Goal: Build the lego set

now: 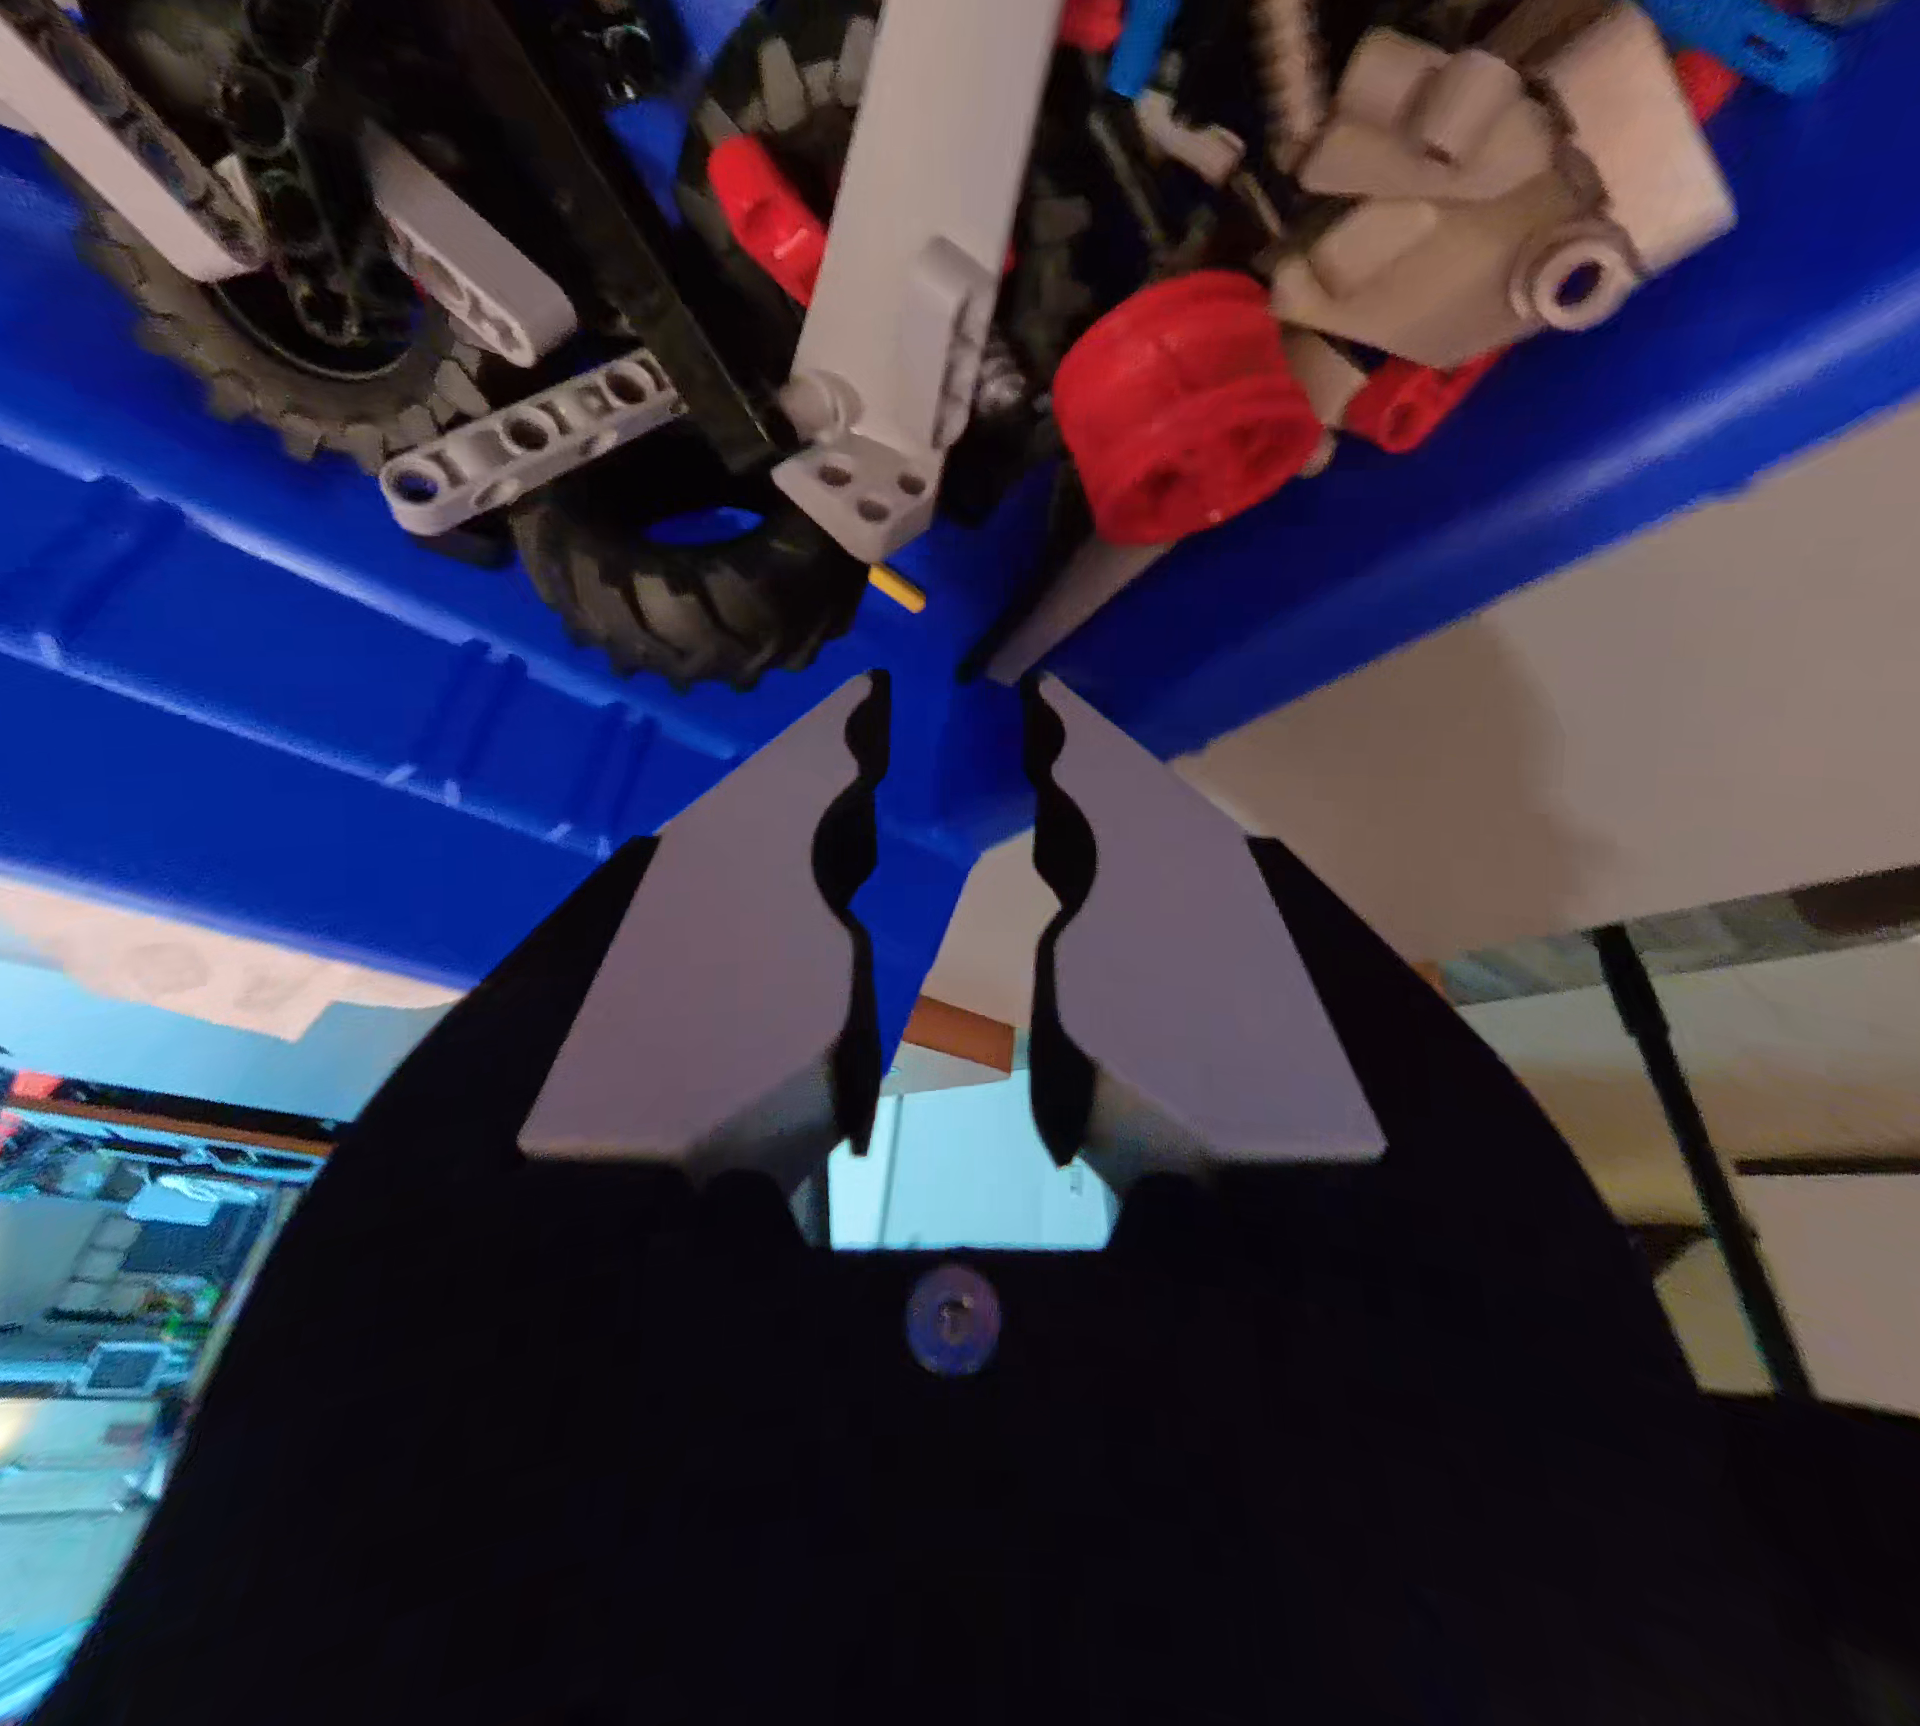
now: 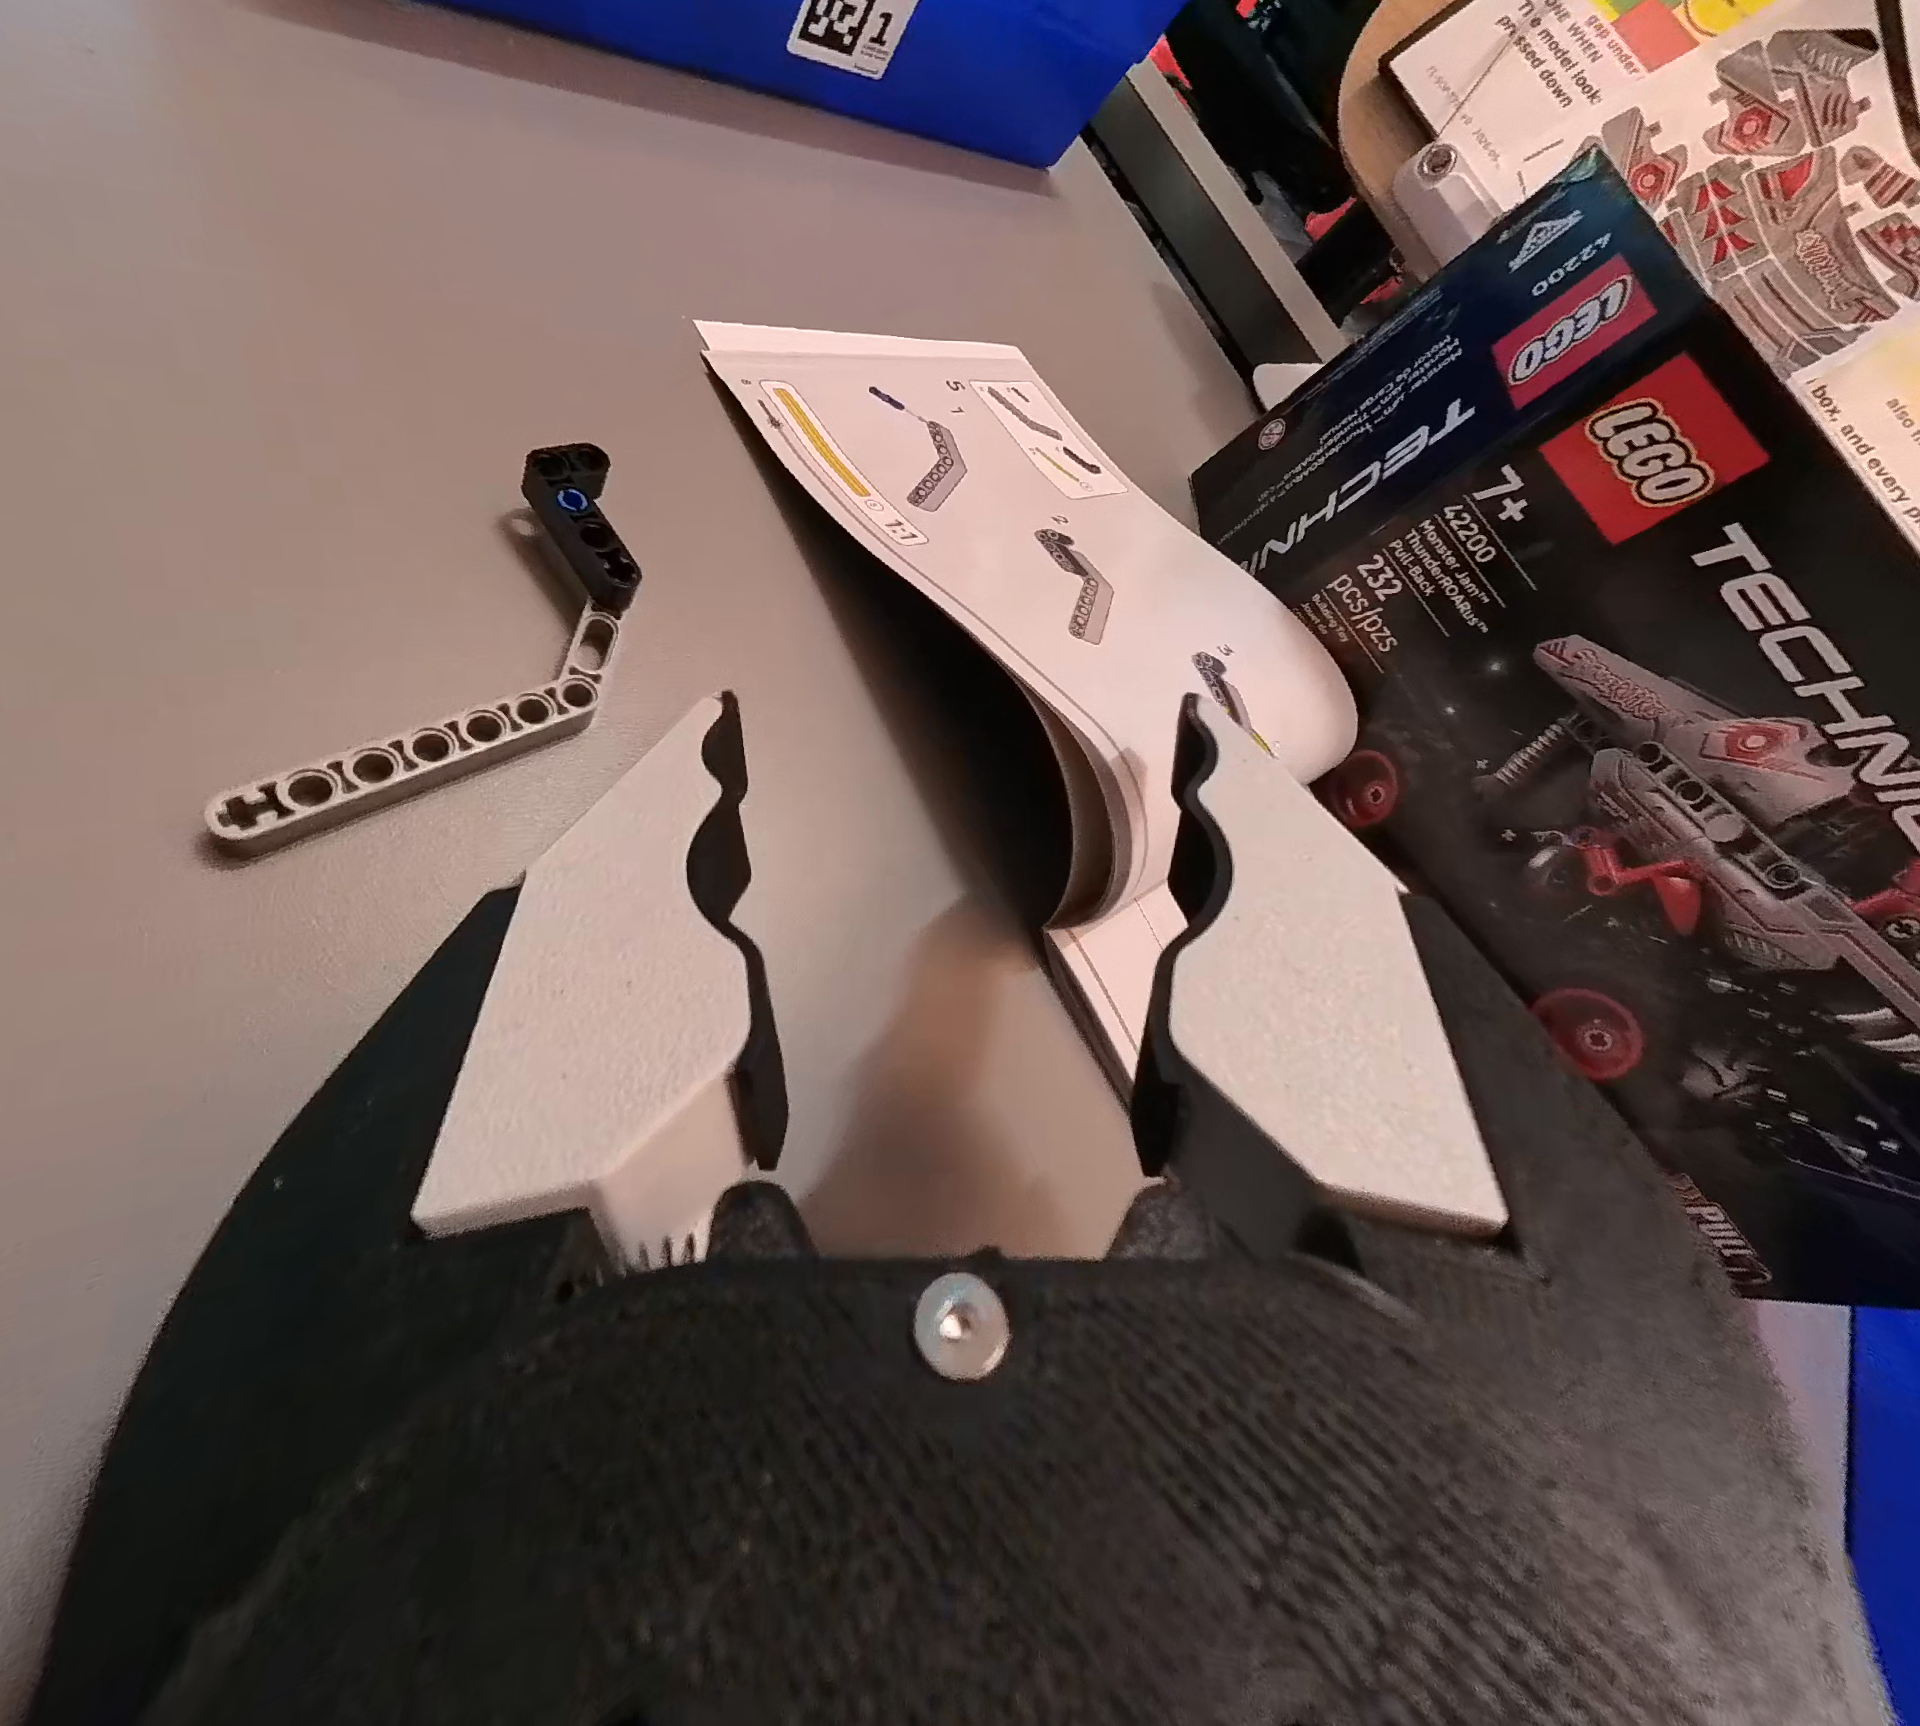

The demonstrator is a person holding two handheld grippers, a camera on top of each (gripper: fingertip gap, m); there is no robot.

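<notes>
Motion blur is smearing the left wrist view, worst over the bin [image 1: 312, 741] and its bricks. The right wrist view is staying sharper under soft overhead light, the booklet [image 2: 997, 596] casting a faint shadow; wide-angle distortion is bending both edges.

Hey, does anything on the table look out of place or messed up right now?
Only the instruction booklet: its open pages bulge upward in a hump instead of lying flat, curling beside the set's box. The small grey-and-black beam assembly lies flat on the table.
</notes>
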